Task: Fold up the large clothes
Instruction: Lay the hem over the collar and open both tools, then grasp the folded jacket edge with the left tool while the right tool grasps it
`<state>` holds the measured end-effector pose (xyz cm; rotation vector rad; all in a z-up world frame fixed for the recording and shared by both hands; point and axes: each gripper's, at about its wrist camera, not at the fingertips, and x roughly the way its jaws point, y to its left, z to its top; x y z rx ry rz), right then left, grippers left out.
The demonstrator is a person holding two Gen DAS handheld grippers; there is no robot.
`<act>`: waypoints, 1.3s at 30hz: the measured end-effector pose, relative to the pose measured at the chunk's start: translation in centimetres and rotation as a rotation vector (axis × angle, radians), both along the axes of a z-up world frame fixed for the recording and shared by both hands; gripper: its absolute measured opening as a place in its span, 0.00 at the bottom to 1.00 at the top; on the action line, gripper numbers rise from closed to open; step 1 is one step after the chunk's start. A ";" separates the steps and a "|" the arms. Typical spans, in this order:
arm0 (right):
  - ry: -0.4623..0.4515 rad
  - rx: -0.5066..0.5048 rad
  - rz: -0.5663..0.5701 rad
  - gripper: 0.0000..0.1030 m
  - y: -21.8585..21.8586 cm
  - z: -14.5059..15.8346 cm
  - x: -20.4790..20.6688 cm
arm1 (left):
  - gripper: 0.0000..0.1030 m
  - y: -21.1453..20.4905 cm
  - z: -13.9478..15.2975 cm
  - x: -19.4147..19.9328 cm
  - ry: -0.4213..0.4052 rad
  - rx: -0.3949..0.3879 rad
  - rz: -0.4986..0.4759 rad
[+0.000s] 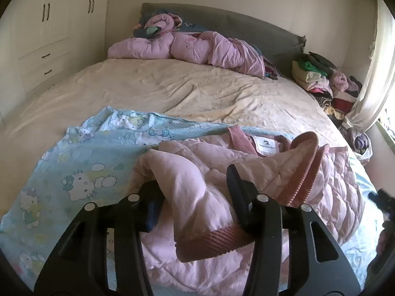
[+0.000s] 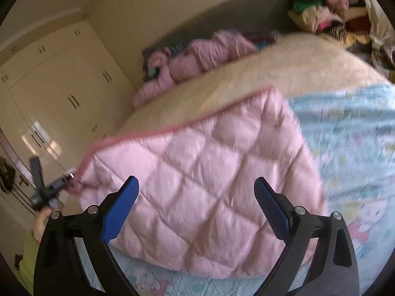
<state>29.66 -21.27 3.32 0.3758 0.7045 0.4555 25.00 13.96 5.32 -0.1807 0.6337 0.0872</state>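
Right wrist view: right gripper (image 2: 196, 197) gapes wide, empty, above the pink jacket (image 2: 197, 162); left gripper (image 1: 192, 192), part-spread, straddles loose cloth. Recommend flattening before next fold.

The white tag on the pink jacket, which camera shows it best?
The left wrist view: the white tag sits in plain sight by the collar of the pink jacket. The right wrist view is blurred and shows only the jacket's quilted outside, with no tag.

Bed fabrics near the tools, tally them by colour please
Pink: 1, quilted jacket
Light blue: 1, cartoon-print sheet
Cream: 1, bedspread
Total: 3
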 end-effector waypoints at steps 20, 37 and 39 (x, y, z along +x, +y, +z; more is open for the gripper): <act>0.002 -0.150 -0.115 0.95 -0.9 -1.8 1.7 | 0.91 -1.7 2.2 -3.0 -0.127 0.091 -0.043; 0.096 -0.299 -0.161 0.95 -4.0 -5.3 7.2 | 0.91 5.6 -9.6 0.6 0.152 -0.070 0.028; 0.104 -0.269 -0.144 0.68 -4.1 -5.8 7.6 | 0.87 5.7 -10.0 0.9 0.137 -0.110 0.004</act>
